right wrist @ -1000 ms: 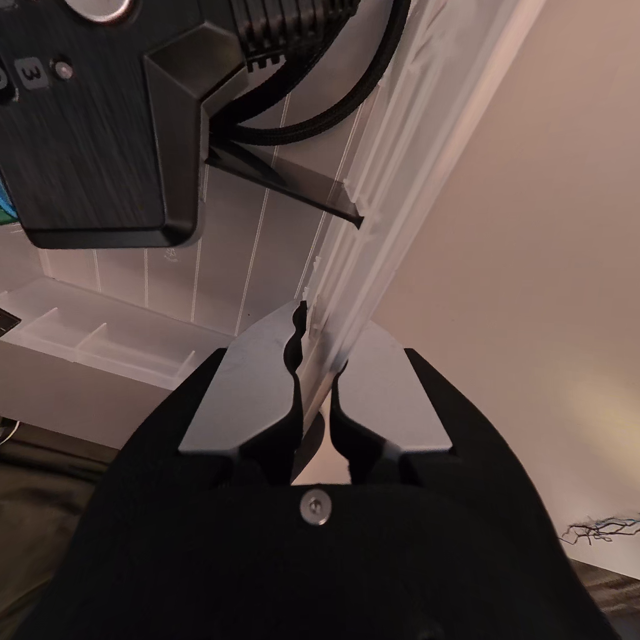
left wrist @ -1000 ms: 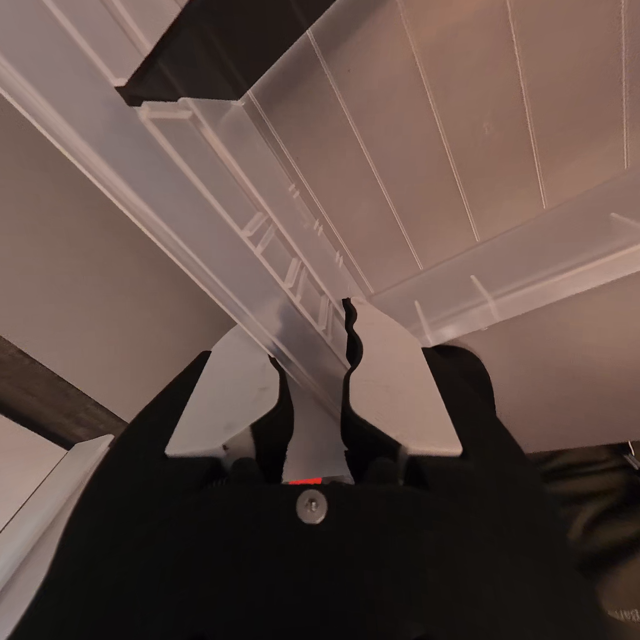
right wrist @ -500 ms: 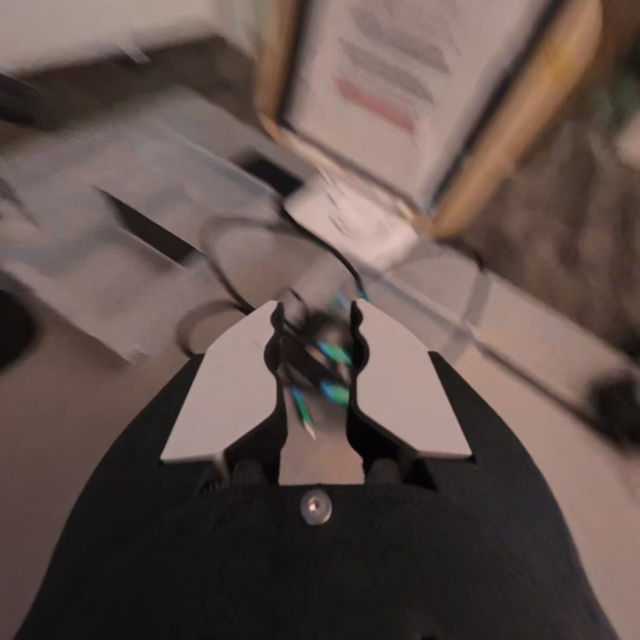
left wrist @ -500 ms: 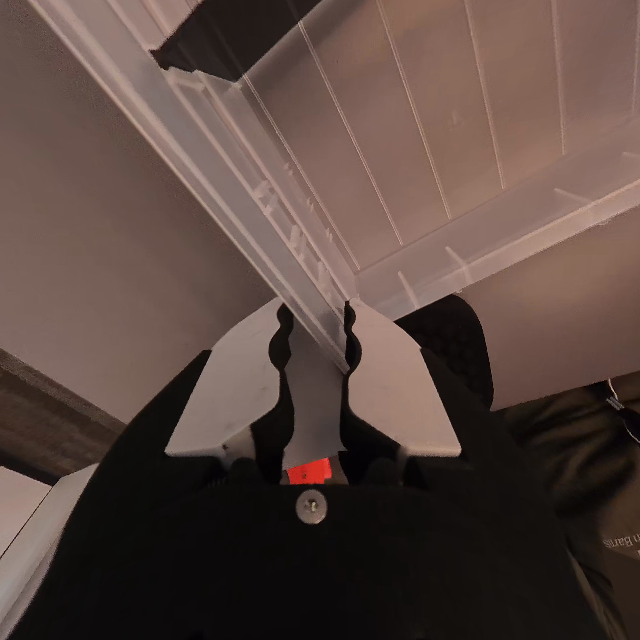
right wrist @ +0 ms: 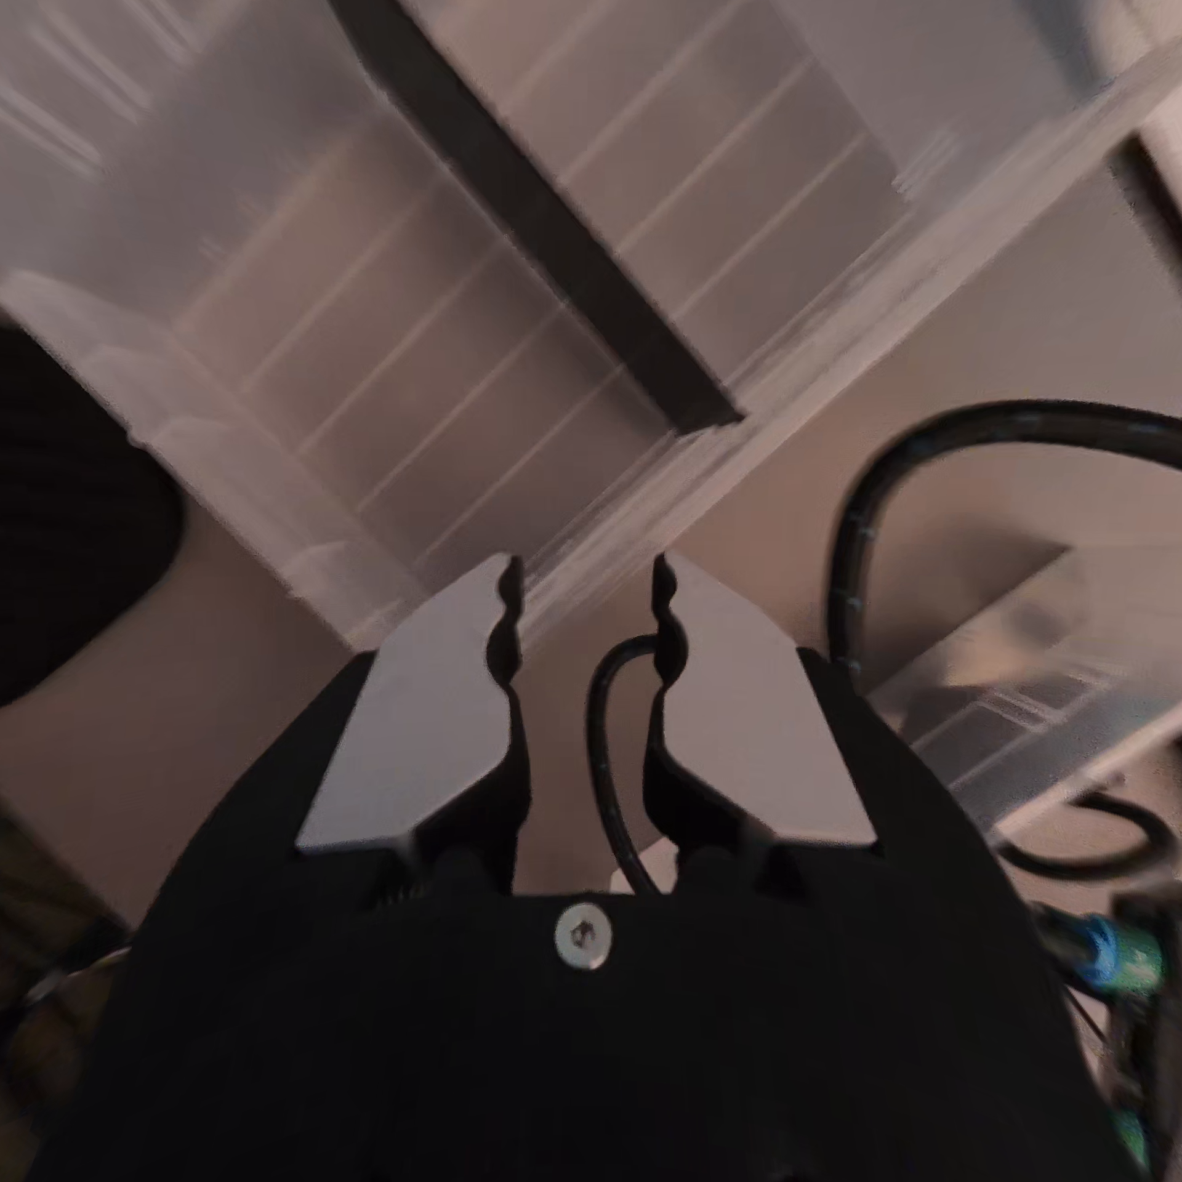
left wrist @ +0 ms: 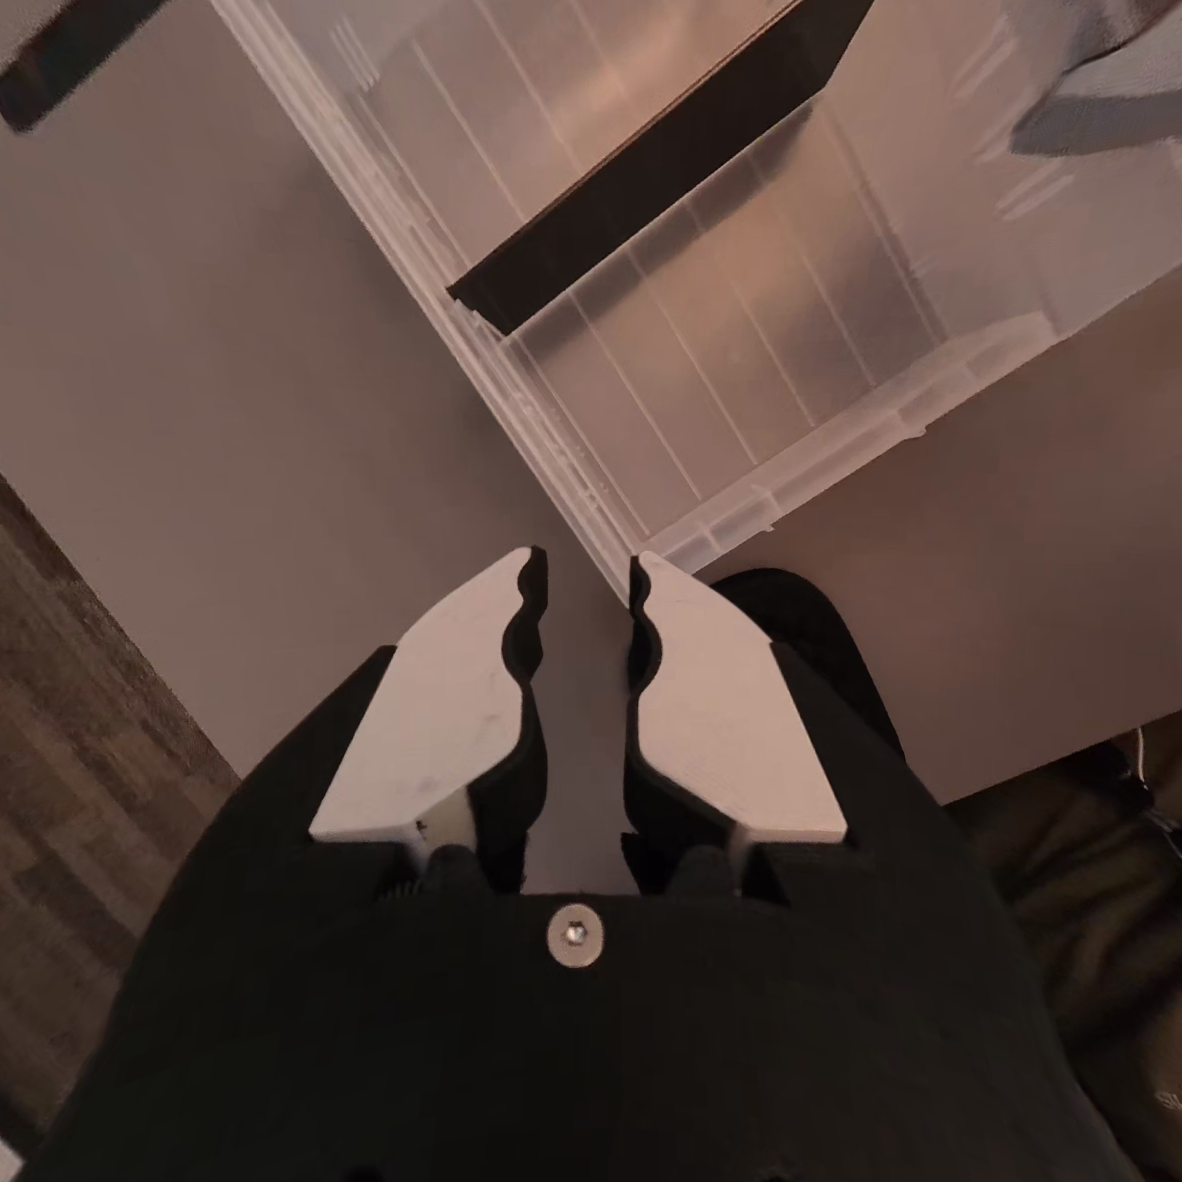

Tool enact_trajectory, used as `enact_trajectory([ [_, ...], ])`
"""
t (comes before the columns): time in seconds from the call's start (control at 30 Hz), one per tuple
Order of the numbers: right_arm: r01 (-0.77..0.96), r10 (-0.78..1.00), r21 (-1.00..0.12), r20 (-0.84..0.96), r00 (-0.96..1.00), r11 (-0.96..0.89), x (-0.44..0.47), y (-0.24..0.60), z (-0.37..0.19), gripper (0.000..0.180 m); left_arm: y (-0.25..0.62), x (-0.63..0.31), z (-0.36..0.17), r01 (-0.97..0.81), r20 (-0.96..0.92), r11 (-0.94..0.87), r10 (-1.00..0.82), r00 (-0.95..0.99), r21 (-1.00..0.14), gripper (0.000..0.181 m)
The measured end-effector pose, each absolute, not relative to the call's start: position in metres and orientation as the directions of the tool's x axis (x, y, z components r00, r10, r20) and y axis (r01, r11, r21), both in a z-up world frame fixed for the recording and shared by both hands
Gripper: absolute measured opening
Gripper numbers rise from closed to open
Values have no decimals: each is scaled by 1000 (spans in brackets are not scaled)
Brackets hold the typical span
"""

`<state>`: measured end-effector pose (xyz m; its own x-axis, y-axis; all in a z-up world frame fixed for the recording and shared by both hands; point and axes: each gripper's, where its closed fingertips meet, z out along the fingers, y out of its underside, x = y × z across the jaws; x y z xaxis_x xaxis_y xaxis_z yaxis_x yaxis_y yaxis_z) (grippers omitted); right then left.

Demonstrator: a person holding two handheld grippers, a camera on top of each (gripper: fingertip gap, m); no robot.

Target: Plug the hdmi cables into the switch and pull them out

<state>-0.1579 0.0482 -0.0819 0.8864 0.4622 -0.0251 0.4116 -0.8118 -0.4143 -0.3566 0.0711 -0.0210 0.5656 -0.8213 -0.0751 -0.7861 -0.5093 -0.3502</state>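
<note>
The left tool [left wrist: 588, 569] hangs with its fingers apart and nothing between them, its tips just beside the near corner of a clear plastic bin [left wrist: 735, 396] that sits on the pale desk [left wrist: 192, 384]. The right tool [right wrist: 585, 572] is also spread and empty, though its view is smeared by motion. A thin black cable [right wrist: 604, 755] loops up between the right tool's fingers, close to the right finger, but the fingers are not closed on it, and whether it touches them cannot be told. A thicker black cable [right wrist: 851, 543] arcs over the desk to the right of that tool, and blue and green connector ends [right wrist: 1113, 959] show at the lower right edge. The switch cannot be seen in either view; only a dark band [left wrist: 639, 192] shows through the bin floor.

The step in hand looks like reaching for a cable. To do it well, the right tool should likely settle first so the view sharpens, then move to a plug's rigid body, not the soft cord, and close squarely across its flat sides. The left tool would do best steadying the switch once it is found.
</note>
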Motion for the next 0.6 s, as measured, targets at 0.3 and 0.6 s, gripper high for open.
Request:
enact_trajectory([
  [0.3,222,268,-260,-156,951,-940,-168,80,-97,43,66,-345,-14,-815,-97,-441,-856,508,-375,21],
  [0.6,186,203,-131,-127,971,-974,-193,87,-115,38,60,-336,-1,-819,-114,-379,-877,466,-431,16],
])
